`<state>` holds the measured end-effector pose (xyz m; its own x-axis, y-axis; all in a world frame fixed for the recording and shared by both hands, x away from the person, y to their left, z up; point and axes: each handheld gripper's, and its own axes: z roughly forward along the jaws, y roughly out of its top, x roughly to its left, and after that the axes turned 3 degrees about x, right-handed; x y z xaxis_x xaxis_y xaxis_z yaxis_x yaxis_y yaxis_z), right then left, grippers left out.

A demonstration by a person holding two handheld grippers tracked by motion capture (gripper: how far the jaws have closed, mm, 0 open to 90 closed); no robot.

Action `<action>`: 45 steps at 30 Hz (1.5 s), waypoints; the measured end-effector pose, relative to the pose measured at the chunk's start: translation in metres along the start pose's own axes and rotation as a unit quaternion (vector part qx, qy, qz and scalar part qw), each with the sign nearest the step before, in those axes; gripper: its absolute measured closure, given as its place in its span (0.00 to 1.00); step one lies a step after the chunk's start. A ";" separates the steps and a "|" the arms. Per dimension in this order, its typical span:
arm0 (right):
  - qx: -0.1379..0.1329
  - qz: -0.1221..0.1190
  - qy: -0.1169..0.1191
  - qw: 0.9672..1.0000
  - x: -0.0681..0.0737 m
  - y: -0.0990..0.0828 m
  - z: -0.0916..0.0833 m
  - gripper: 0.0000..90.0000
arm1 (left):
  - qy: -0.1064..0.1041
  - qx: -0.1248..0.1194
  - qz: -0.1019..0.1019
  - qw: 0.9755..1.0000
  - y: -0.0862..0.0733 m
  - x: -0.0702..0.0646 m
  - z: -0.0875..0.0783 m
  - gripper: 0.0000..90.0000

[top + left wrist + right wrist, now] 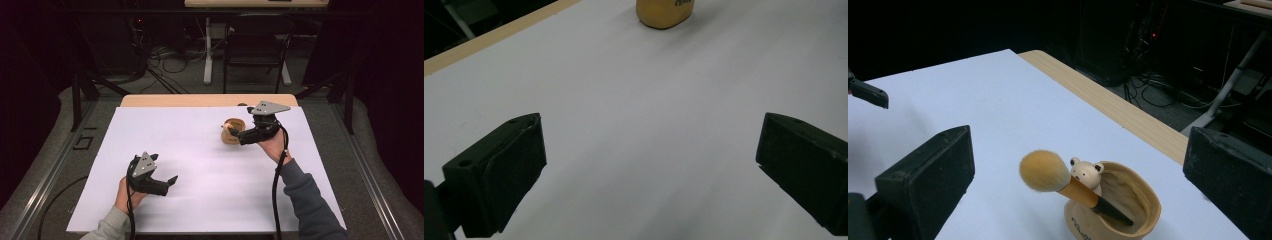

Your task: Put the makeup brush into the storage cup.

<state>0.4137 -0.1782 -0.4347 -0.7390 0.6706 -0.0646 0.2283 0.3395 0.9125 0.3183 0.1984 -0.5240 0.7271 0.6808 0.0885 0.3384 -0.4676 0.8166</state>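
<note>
Now a person is sitting at a table (150, 100) that is covered by a white sheet (200, 165), and is holding one claw in each hand. In the high view the left claw (171, 181) is resting low near the front left part of the sheet, held by the left hand (128, 194), and its jaws are standing wide apart with nothing between them; in the left gripper view only bare white sheet is lying between the two black jaws, and the bottom of a tan wooden cup (664, 12) is showing far ahead at the top edge. The right claw (234, 132) is hovering just beside that cup (232, 131) toward the back right of the sheet, held by the right hand (272, 146). In the right gripper view its jaws are also spread wide, gripping nothing, and the cup (1128, 210) is sitting below and between them. A makeup brush (1063, 182) with a fluffy yellow head is leaning in the cup, its dark handle inside, and a small cream bear figure (1087, 172) is standing on the cup's rim, just behind the brush
</note>
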 end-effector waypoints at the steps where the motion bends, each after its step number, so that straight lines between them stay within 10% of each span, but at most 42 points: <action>1: -0.002 0.001 0.001 1.000 0.001 0.000 -0.001 0.00 | 0.000 -0.001 -0.001 1.000 0.000 0.000 0.000 0.00; 45: -0.062 -0.006 -0.042 0.997 0.049 -0.066 -0.072 0.00 | 0.022 -0.070 -0.023 0.997 -0.016 0.007 -0.034 0.00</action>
<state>0.3166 -0.2152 -0.4695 -0.6842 0.7217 -0.1049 0.1357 0.2674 0.9540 0.2978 0.2294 -0.5168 0.6856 0.7244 0.0720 0.2807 -0.3543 0.8920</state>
